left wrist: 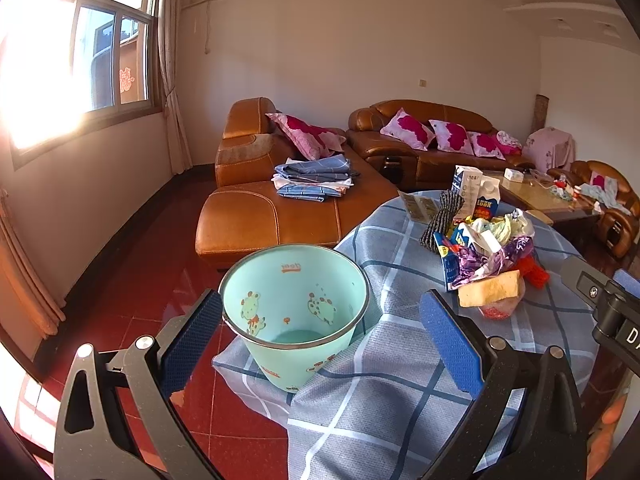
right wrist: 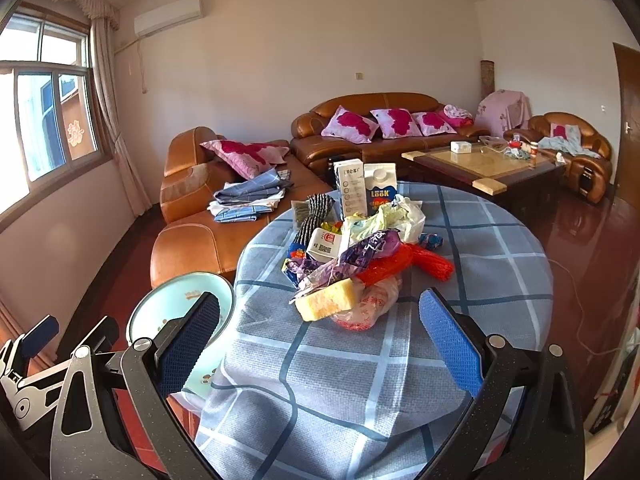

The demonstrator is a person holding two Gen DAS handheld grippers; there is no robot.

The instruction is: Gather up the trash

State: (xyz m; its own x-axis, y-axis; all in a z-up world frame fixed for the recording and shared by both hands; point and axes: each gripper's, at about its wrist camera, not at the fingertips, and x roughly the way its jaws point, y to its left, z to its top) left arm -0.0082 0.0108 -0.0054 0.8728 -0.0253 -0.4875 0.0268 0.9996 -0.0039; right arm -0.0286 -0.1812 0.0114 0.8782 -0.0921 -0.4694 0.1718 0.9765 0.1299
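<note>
Right wrist view: both tongs, right (right wrist: 320,332) and left (left wrist: 320,332), spread empty; loose wrappers (right wrist: 352,256) probably snag together, dragging neighbours off the tabletop (right wrist: 500,280) edge beside the bin (left wrist: 294,300).

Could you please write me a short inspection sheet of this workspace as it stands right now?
Surface: round table under a blue checked cloth.
Job's things: trash pile mid-table, yellow sponge nearest; mint bin at the table's left edge, looks empty.
Clutter: two cartons upright behind the pile.
Grippers: left gripper open, nothing held; right gripper open, nothing held.
Cables: white cord on the floor, right of the table.
Surroundings: brown leather sofas, coffee table, red tiled floor.
</note>
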